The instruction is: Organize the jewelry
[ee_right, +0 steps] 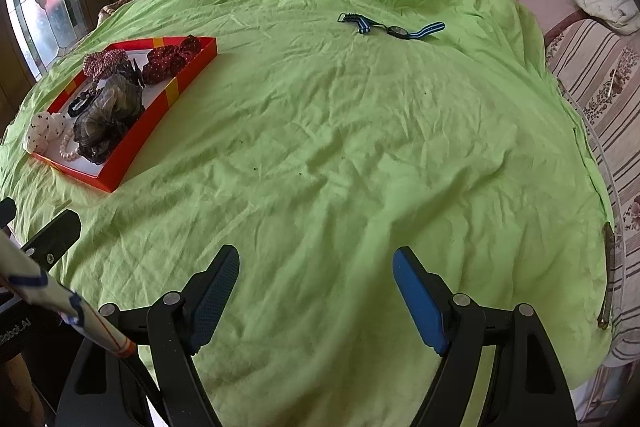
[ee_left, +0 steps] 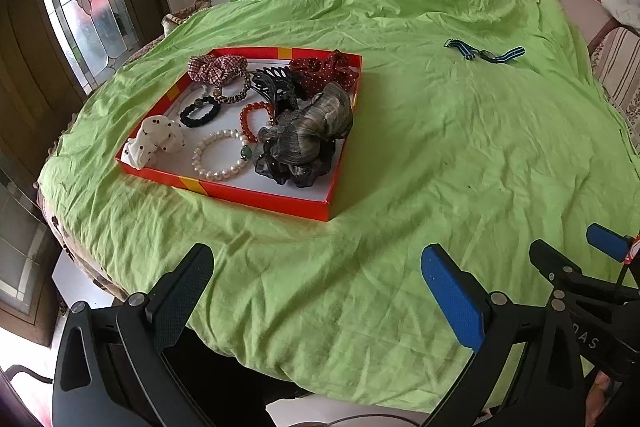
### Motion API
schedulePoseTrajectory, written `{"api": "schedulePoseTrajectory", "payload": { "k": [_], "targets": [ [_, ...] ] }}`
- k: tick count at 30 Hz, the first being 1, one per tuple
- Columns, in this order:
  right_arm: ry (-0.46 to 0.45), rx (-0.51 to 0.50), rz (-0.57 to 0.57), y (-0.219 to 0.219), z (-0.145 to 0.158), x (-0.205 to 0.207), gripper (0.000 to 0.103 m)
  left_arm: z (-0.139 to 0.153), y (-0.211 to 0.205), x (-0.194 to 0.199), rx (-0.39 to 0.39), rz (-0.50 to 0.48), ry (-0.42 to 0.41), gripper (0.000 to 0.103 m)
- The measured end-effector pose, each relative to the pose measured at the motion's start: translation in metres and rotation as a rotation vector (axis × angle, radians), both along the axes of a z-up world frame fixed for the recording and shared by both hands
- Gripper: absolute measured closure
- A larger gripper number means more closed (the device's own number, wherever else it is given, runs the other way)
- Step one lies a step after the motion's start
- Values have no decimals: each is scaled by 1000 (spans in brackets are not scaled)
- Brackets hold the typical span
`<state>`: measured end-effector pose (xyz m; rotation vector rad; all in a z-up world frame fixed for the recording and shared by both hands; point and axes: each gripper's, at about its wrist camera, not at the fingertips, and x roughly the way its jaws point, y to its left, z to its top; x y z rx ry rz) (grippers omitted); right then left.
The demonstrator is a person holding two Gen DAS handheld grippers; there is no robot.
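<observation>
Both claws tilt down over the green sheet [ee_right: 340, 147] at the lower edge of their frames, the left gripper [ee_left: 316, 267] and right gripper [ee_right: 316, 271] each spread wide with nothing between the fingers. The left view shows the red tray [ee_left: 256, 197] at centre left, its pearl bracelet [ee_left: 220, 155] fully visible. The right view shows the striped watch [ee_right: 394, 29] more clearly at upper centre, well apart from the tray.

Right gripper [ee_left: 600, 251] reads "DAS"; left gripper [ee_right: 40, 223], "Robot.AI".
</observation>
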<state>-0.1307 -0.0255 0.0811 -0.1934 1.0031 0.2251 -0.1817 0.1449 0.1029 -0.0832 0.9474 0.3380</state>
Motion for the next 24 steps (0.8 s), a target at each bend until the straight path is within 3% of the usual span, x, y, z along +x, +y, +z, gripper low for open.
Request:
{"api": "schedulePoseTrajectory", "payload": {
  "k": [24],
  "targets": [
    [26,-22,-23,2,-6,2,19,-7,8,1,-56,5,23,0]
  ]
}}
